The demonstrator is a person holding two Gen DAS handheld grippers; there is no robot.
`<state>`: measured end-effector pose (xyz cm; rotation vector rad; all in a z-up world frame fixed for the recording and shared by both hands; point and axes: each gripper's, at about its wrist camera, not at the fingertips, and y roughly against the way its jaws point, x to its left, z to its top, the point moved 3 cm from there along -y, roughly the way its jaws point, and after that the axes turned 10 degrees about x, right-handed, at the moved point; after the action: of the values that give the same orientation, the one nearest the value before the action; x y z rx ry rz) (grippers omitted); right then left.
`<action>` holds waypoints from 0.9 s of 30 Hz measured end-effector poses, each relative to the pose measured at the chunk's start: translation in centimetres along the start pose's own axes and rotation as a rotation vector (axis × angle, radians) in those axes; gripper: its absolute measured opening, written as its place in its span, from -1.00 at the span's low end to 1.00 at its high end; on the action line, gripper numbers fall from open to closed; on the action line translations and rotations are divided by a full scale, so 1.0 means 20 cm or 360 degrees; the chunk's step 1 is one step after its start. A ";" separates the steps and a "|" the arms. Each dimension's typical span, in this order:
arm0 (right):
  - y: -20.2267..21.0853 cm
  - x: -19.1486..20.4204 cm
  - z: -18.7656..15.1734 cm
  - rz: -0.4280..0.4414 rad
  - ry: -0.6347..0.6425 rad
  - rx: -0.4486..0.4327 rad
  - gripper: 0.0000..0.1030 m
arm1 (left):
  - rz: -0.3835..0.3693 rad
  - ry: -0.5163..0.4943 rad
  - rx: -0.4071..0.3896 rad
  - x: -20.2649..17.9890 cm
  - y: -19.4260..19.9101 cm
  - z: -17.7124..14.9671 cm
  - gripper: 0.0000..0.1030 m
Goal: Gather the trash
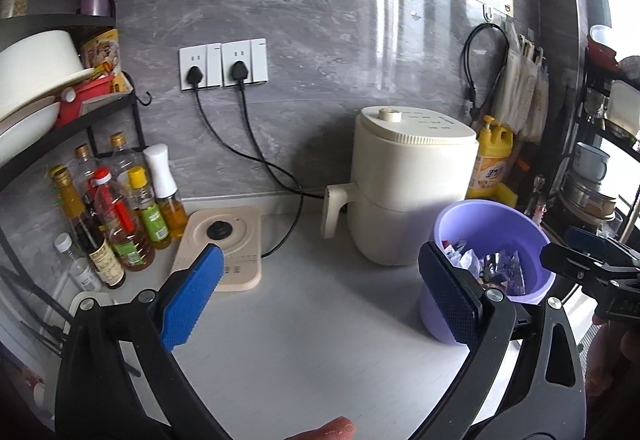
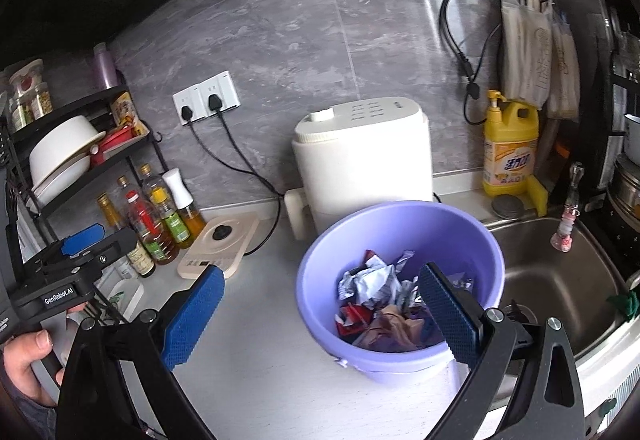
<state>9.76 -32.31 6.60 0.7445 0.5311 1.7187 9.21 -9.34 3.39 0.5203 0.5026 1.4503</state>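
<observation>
Both grippers, left gripper (image 1: 320,280) and right gripper (image 2: 320,304), hang with jaws wide apart, empty. Just ahead of the right's jaws sits the purple bin (image 2: 316,276), crumpled wrappers (image 2: 372,288) inside. No loose trash shows on the counter (image 1: 320,320); collecting looks nearly done.

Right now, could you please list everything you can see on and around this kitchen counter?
Bin: one, purple, on the counter beside the sink.
Trash: crumpled wrappers, mixed colours, inside the bin.
Appliance: one, cream, behind the bin.
Kettle base: one, beige, left of the appliance.
Oil bottles: several, by the rack.
Detergent bottle: one, yellow, against the wall.
Sink: one, steel, at right.
Left gripper: open, empty.
Right gripper: open, empty.
</observation>
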 end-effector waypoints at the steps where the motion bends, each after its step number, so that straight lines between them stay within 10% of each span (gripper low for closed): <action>1: 0.00 0.01 0.00 0.0006 0.0006 0.0006 0.85 | 0.0003 0.0005 0.0002 0.01 0.00 -0.01 0.88; 27: -0.10 0.21 -0.07 0.0179 0.0143 0.0148 0.85 | 0.0082 0.0140 0.0063 0.21 0.08 -0.16 0.88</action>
<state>9.37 -27.68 5.03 0.7782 0.6447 1.8488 6.30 -4.91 1.73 0.5056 0.5925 1.5199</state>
